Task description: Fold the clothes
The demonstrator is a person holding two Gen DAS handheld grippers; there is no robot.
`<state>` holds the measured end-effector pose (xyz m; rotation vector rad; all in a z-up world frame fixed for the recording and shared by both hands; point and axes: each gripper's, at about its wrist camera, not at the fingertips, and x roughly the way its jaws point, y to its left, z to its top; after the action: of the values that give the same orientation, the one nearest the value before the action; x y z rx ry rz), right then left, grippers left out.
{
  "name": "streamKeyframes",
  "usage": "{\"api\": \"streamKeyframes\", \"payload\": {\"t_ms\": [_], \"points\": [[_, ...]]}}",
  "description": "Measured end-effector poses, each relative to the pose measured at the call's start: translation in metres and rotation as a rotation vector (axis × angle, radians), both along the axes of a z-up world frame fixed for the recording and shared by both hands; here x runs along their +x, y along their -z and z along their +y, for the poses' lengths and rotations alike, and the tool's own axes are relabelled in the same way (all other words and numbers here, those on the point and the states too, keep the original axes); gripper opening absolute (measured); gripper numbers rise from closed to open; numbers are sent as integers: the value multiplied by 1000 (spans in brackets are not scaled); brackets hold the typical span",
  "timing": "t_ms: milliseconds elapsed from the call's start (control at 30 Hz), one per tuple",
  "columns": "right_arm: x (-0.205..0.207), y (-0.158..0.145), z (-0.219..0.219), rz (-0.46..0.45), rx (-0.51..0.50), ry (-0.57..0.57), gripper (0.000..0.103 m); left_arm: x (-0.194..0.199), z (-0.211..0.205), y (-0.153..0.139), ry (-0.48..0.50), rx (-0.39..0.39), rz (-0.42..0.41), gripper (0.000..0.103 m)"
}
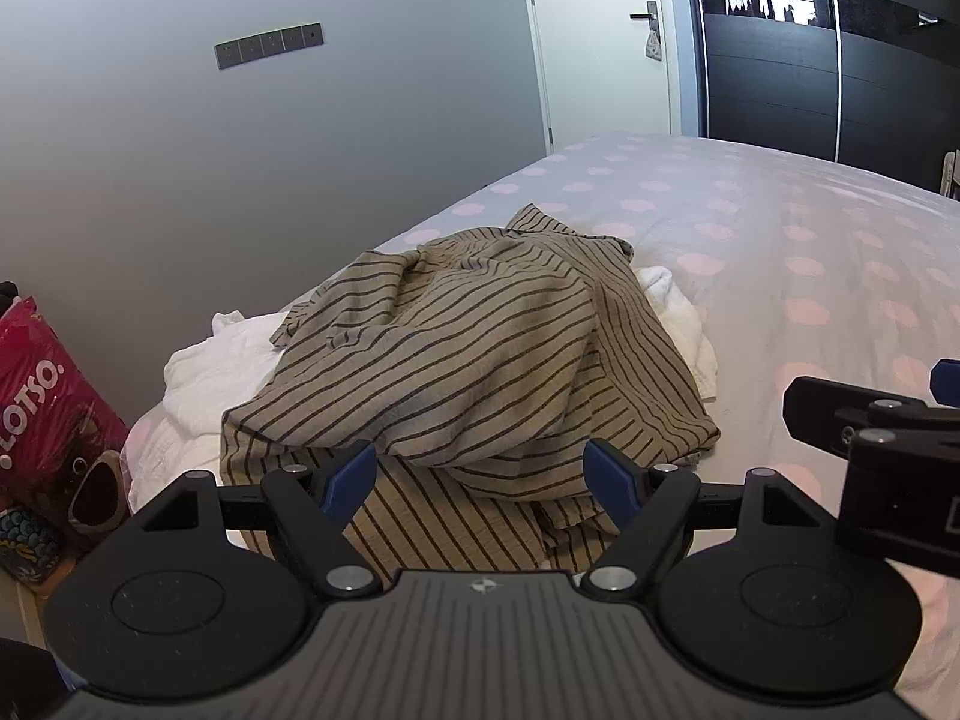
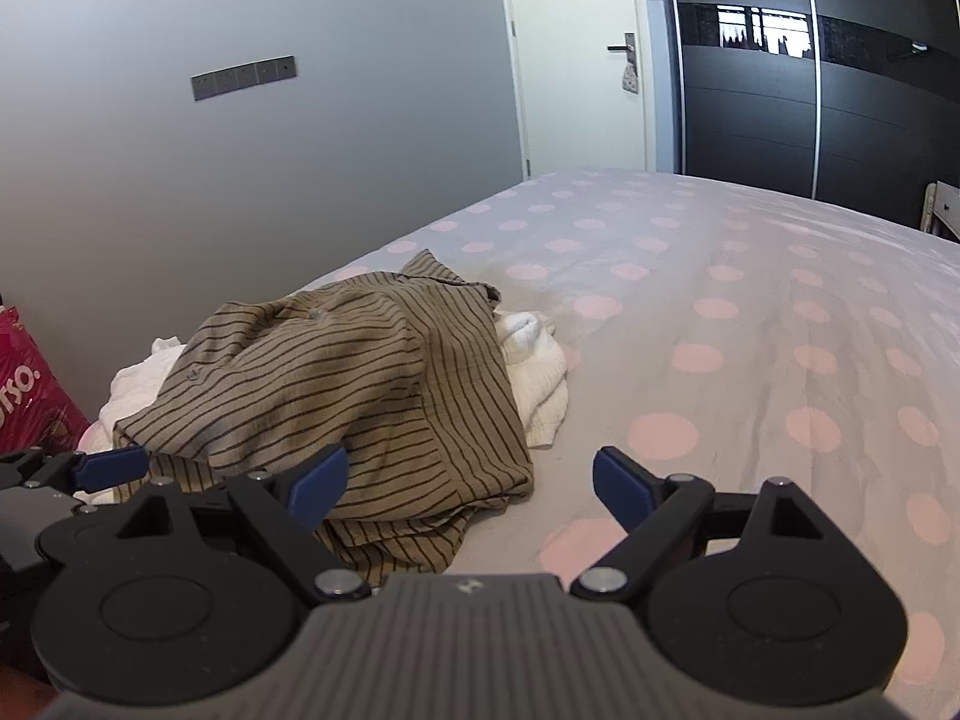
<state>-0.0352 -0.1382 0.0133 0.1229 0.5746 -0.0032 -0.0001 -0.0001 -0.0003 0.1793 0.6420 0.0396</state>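
Note:
A crumpled tan shirt with dark stripes [image 1: 480, 360] [image 2: 360, 384] lies heaped on the bed, on top of a white garment [image 1: 204, 372] [image 2: 540, 372] that sticks out on both sides. My left gripper [image 1: 483, 474] is open just in front of the heap's near edge, nothing between its blue pads. My right gripper [image 2: 471, 480] is open too, at the heap's right near corner, its left pad [image 2: 318, 480] over the striped cloth. The right gripper's body [image 1: 876, 438] shows at the right edge of the left wrist view; the left gripper's pad [image 2: 111, 465] shows at the left edge of the right wrist view.
The bed [image 1: 780, 240] [image 2: 750, 330] has a pale sheet with pink dots and open room to the right. A pink printed bag [image 1: 48, 408] stands left of the bed by a grey wall. A white door [image 1: 600, 42] and dark wardrobe [image 1: 840, 60] are behind.

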Motion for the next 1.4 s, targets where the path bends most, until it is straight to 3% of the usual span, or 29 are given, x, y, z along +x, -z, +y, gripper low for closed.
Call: {"api": "streamKeyframes", "payload": {"t_ms": [467,1400], "points": [[-13,11,-5,54,9,81,90,-1,-6,7,-18,-24,21,75],[-22,14,3,65,-10,75,90,-1,-3,9,-17,-45,55,75]]}}
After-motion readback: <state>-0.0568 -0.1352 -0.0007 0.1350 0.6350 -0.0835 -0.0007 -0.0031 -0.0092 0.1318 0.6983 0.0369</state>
